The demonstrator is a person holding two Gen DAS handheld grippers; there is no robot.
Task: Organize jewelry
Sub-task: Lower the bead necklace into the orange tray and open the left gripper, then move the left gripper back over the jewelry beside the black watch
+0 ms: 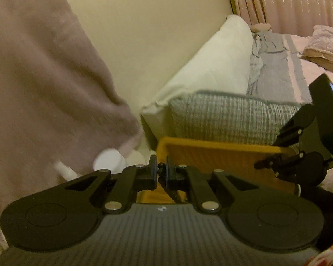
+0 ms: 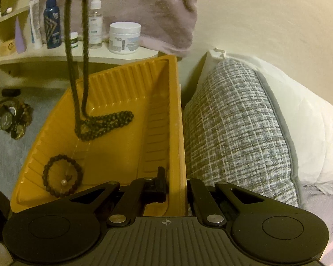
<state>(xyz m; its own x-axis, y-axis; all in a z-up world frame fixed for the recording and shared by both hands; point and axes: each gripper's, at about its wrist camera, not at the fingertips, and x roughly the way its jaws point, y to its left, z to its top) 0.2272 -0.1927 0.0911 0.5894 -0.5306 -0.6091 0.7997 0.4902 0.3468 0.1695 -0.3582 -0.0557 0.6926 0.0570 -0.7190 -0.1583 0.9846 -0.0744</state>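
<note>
My left gripper [image 1: 161,172] is shut on a dark bead necklace [image 1: 160,170] and holds it high above the yellow tray [image 1: 222,155]. In the right wrist view the necklace [image 2: 104,122] hangs down in two strands, its lower loop resting in the tray [image 2: 131,155]. A dark bead bracelet [image 2: 63,173] lies at the tray's near left. My right gripper [image 2: 176,186] is shut on the tray's right wall, one finger inside, one outside. It also shows at the right edge of the left wrist view [image 1: 275,153].
A pile of watches and bracelets [image 2: 12,119] lies on the grey cloth left of the tray. A shelf [image 2: 77,58] behind holds bottles and a white jar [image 2: 124,37]. A checked cushion [image 2: 235,133] and a white pillow [image 2: 299,133] press against the tray's right. A pink towel [image 2: 166,11] hangs above.
</note>
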